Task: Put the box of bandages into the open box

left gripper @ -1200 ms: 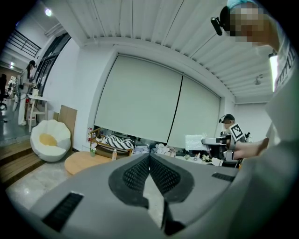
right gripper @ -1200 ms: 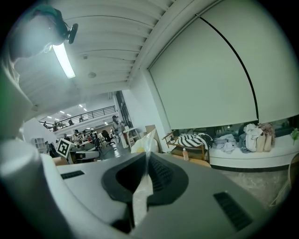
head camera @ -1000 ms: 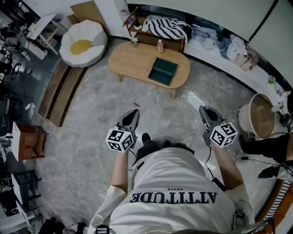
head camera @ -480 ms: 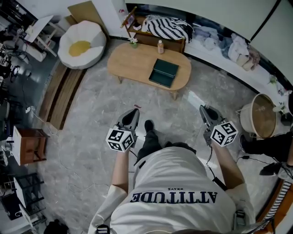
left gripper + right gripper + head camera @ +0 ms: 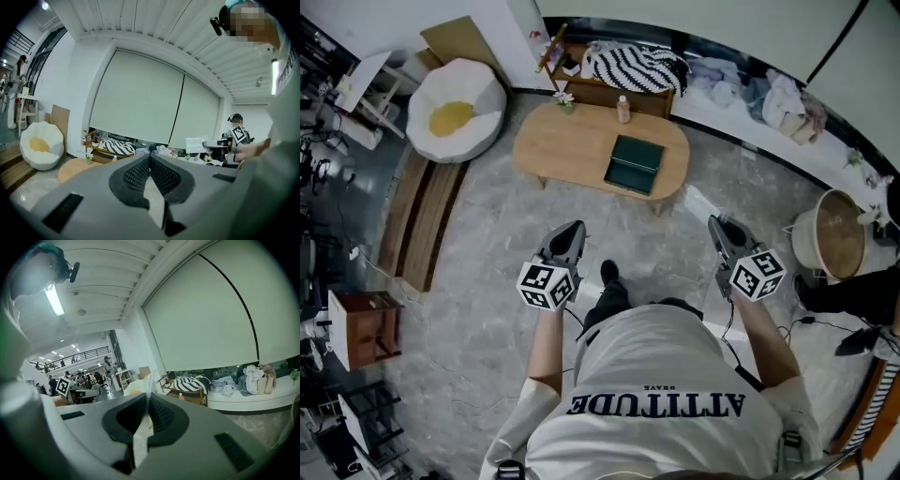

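Note:
A dark green flat box (image 5: 636, 164) lies on the oval wooden table (image 5: 572, 141) ahead of me, beside a small bottle (image 5: 623, 110) and a tiny plant (image 5: 565, 98). I cannot make out a box of bandages. Both grippers hang over the marble floor, well short of the table. My left gripper (image 5: 573, 230) is shut with nothing in it, its pads meeting in the left gripper view (image 5: 150, 157). My right gripper (image 5: 715, 225) is likewise shut and empty (image 5: 147, 397). The table edge (image 5: 77, 169) shows low at the left of the left gripper view.
A white and yellow beanbag seat (image 5: 455, 108) sits left of the table. Behind it is a low shelf with a striped cushion (image 5: 633, 66). A woven basket (image 5: 834, 239) and another person's legs (image 5: 853, 291) are at the right; a small wooden stand (image 5: 361, 328) is at the left.
The person has stepped forward: the table and beanbag have slid nearer and leftward in the head view. Both grippers keep their pose, shut and empty.

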Action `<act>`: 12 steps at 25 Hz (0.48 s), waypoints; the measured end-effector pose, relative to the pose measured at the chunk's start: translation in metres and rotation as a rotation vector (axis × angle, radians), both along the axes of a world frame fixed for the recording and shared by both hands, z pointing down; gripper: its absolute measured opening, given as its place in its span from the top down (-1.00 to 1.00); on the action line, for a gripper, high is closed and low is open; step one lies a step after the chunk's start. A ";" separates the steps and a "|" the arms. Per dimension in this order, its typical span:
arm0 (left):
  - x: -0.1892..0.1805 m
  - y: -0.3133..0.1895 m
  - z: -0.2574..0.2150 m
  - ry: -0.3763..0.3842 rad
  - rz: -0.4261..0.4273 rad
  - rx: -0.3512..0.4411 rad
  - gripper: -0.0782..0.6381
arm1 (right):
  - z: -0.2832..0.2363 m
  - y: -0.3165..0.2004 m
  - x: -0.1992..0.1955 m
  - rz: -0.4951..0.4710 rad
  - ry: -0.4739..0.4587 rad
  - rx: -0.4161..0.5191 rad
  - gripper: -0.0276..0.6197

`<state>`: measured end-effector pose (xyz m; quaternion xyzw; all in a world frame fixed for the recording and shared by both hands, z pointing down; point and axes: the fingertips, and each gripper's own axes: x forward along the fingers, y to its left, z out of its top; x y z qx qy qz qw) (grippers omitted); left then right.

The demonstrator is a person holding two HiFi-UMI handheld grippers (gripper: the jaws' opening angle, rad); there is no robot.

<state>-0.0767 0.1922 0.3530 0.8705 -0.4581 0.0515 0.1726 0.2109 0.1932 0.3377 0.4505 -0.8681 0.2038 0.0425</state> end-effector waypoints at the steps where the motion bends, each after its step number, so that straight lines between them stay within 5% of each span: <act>1: -0.004 -0.009 -0.001 -0.001 0.008 0.000 0.72 | -0.002 -0.007 -0.004 0.008 0.001 -0.001 0.84; 12: -0.051 -0.103 0.004 -0.028 0.103 -0.005 0.72 | 0.004 -0.078 -0.059 0.081 0.026 -0.012 0.84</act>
